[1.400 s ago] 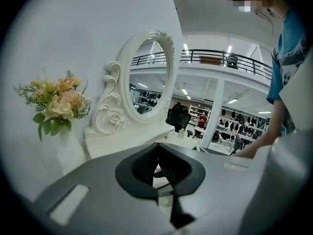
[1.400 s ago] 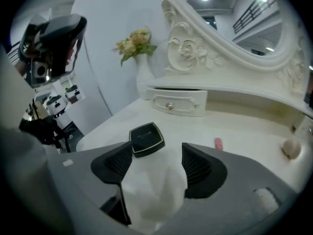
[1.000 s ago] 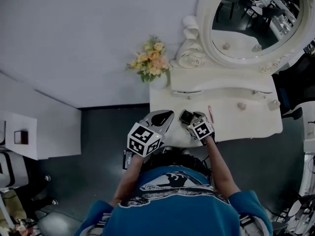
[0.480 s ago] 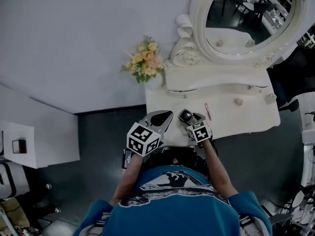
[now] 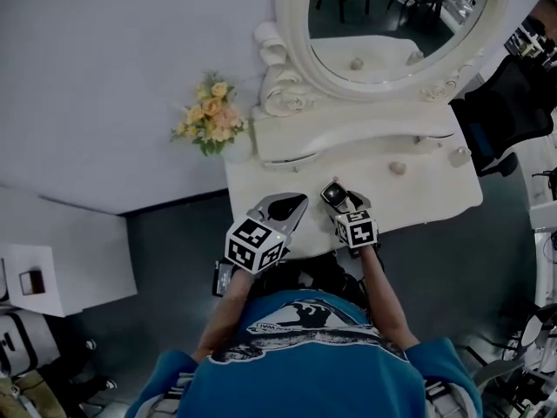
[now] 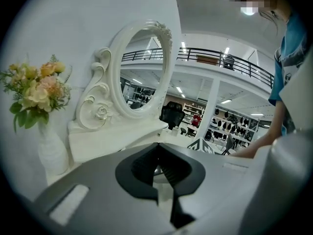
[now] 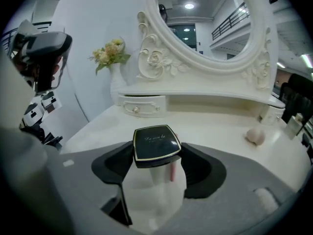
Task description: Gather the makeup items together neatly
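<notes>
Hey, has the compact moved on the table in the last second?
Yes. The compact has shifted right along the table, away from its left edge and closer to the sponge.

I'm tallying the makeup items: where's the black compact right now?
The black compact sits centre in the right gripper view, between the right tongs, whose jaws have just been closing on it, over the white vanity top.

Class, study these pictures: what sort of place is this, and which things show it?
Probably a dressing-table display inside a large shop or showroom: an ornate white dressing table with an oval carved-frame mirror, while stocked display shelves and a railed upper gallery stand behind.
</notes>
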`<action>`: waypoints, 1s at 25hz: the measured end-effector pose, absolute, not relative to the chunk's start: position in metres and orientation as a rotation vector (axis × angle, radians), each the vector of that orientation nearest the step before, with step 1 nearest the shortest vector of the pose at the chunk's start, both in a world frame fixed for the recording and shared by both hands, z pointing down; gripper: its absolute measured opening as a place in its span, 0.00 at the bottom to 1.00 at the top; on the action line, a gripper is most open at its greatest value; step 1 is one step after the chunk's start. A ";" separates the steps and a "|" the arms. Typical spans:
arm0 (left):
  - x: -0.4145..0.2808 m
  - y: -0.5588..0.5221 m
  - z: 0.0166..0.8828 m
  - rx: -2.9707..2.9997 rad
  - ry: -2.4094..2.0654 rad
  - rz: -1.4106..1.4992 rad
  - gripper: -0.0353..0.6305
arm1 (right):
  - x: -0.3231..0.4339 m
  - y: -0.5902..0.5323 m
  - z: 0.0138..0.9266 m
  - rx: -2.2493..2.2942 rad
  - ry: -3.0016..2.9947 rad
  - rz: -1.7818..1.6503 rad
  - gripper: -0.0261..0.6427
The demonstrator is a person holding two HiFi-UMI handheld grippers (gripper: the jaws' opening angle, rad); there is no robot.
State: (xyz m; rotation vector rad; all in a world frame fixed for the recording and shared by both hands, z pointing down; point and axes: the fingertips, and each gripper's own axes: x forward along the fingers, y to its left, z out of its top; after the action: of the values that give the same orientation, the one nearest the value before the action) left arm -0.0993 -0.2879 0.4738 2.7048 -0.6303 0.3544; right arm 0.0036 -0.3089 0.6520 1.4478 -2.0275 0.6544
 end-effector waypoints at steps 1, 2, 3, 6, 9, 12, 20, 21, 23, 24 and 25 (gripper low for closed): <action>-0.091 -0.288 0.474 2.705 -0.626 0.357 0.07 | 0.018 -0.308 0.654 1.479 -2.000 0.674 0.50; -0.082 -0.289 0.474 2.704 -0.623 0.358 0.07 | 0.031 -0.307 0.656 1.506 -1.975 0.694 0.50; -0.074 -0.289 0.474 2.703 -0.621 0.360 0.07 | 0.043 -0.306 0.658 1.530 -1.956 0.716 0.50; -0.050 -0.289 0.474 2.698 -0.612 0.369 0.07 | 0.072 -0.303 0.663 1.593 -1.910 0.783 0.50; -0.032 -0.290 0.475 2.692 -0.618 0.382 0.07 | 0.097 -0.305 0.670 1.654 -1.834 0.852 0.50; -0.021 -0.291 0.477 2.677 -0.645 0.389 0.07 | 0.112 -0.309 0.679 1.714 -1.780 0.926 0.50; -0.017 -0.300 0.484 2.627 -0.757 0.409 0.07 | 0.121 -0.313 0.691 1.769 -1.708 1.080 0.50; -0.017 -0.300 0.485 2.622 -0.769 0.410 0.07 | 0.121 -0.312 0.691 1.763 -1.713 1.072 0.51; -0.015 -0.301 0.487 2.613 -0.785 0.412 0.07 | 0.120 -0.312 0.690 1.754 -1.724 1.053 0.51; -0.014 -0.301 0.487 2.610 -0.791 0.413 0.07 | 0.119 -0.311 0.690 1.752 -1.731 1.047 0.51; -0.013 -0.301 0.488 2.607 -0.796 0.415 0.07 | 0.119 -0.311 0.690 1.751 -1.741 1.049 0.51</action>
State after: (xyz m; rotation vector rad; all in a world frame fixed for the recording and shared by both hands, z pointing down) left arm -0.0127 -0.3014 0.4881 2.6071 -0.7964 0.4146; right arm 0.1190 -0.3112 0.6898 1.7515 -1.7406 1.0489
